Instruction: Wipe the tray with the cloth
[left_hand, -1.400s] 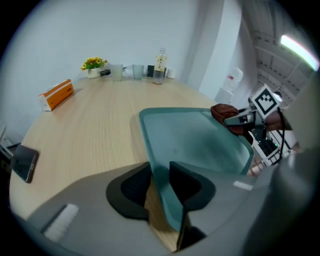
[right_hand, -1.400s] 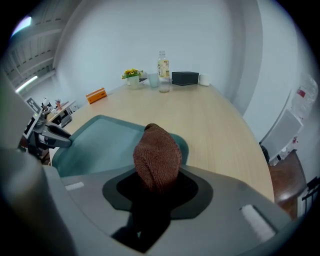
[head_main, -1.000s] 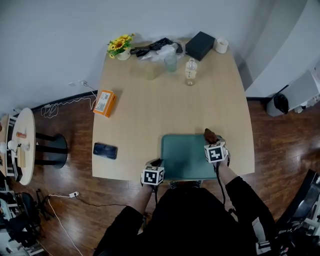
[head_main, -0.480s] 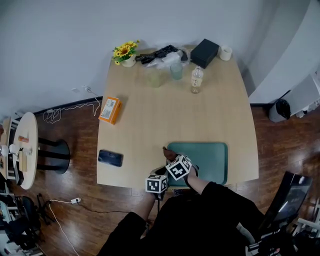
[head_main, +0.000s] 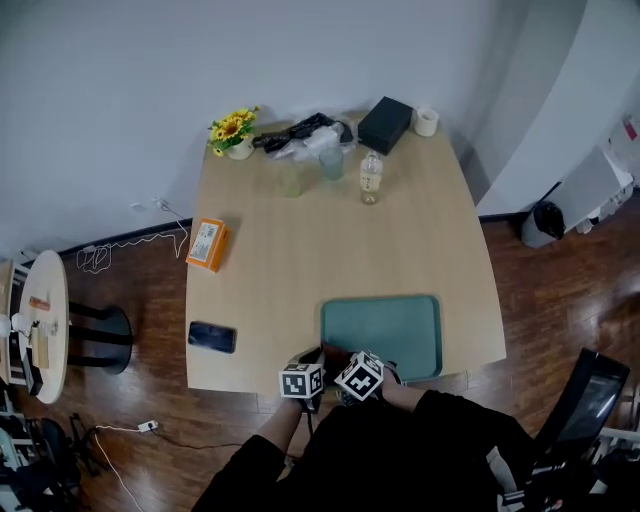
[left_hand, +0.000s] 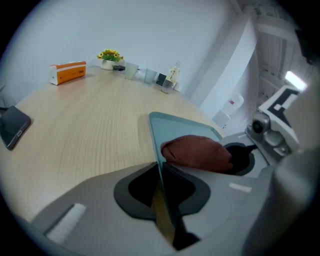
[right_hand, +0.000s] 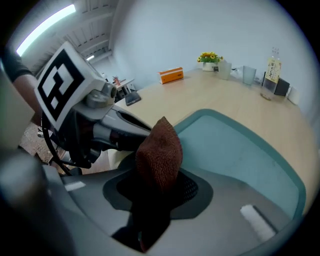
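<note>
Fingers (left_hand: 95, 215) pinch tray (head_main: 390, 335), cloth (right_hand: 160, 155) | pale wood table (head_main: 300, 250) | dark plank floor (head_main: 150, 290)

cloth (right_hand: 160, 155) swept left (across tray (head_main: 400, 330))

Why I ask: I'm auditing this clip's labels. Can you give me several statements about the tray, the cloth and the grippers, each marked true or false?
1. The left gripper is shut on the tray's near-left rim. True.
2. The right gripper holds a brown cloth between its jaws. True.
3. The cloth is over the tray's far-right corner. False: it is at the near-left corner, close beside the left gripper.
4. The phone lies on the tray. False: it lies on the table, to the tray's left and apart from it.
</note>
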